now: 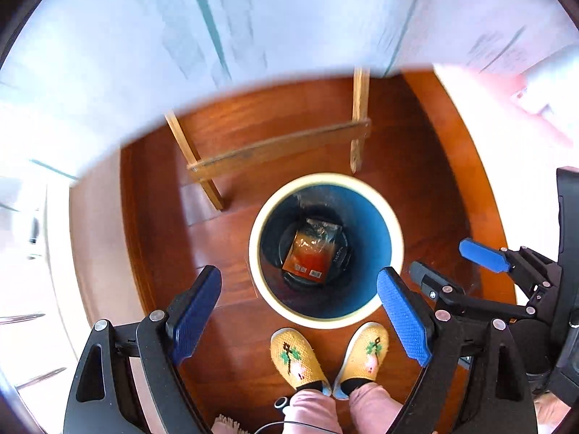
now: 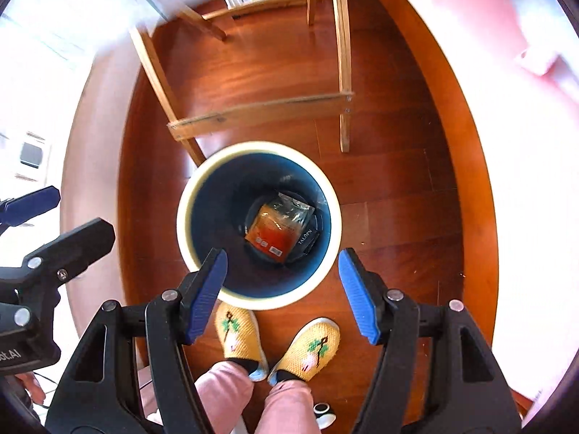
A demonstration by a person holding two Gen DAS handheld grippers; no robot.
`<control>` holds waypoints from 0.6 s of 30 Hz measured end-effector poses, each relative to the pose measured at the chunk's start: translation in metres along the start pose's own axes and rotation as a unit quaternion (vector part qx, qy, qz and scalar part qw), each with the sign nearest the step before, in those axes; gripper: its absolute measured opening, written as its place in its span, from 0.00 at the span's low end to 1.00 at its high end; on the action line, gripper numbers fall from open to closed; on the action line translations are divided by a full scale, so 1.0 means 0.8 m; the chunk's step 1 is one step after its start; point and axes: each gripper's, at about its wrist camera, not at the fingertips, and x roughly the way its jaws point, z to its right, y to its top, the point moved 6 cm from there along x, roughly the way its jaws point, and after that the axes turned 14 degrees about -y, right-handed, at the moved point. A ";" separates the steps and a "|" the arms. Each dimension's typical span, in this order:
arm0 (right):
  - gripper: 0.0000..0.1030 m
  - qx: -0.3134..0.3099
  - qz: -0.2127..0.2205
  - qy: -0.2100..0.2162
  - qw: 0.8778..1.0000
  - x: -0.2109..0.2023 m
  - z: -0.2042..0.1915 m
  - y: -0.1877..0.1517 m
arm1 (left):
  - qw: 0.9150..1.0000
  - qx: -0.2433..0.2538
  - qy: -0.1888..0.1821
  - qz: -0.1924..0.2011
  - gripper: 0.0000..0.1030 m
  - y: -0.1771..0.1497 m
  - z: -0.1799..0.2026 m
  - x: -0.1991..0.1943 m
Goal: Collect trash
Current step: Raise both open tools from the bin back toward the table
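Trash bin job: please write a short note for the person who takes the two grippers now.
Left gripper: open, empty, above the trash bin.
Right gripper: open, empty, also over the bin.
The bin stands on the wooden floor, just ahead of the person's slippers.
Done: one orange-and-clear wrapper lies at the bottom of the bin.
Left: no other trash shows in these views; look around for more.

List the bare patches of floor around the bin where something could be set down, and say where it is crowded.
Free: the wooden floor right of the bin, and the strip between the bin and the crossbar. Crowded: the near side, where the slippers almost meet the rim. A packet lies inside the bin.
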 end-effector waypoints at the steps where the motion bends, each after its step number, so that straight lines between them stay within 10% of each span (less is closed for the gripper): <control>1: 0.60 0.001 0.002 0.001 1.000 -0.020 0.002 0.000 | 1.000 0.002 -0.002 0.006 0.87 0.002 0.005 -0.021; 18: 0.60 -0.024 0.118 0.043 0.992 -0.339 -0.002 0.048 | 0.987 0.025 -0.032 0.155 0.87 0.061 0.087 -0.388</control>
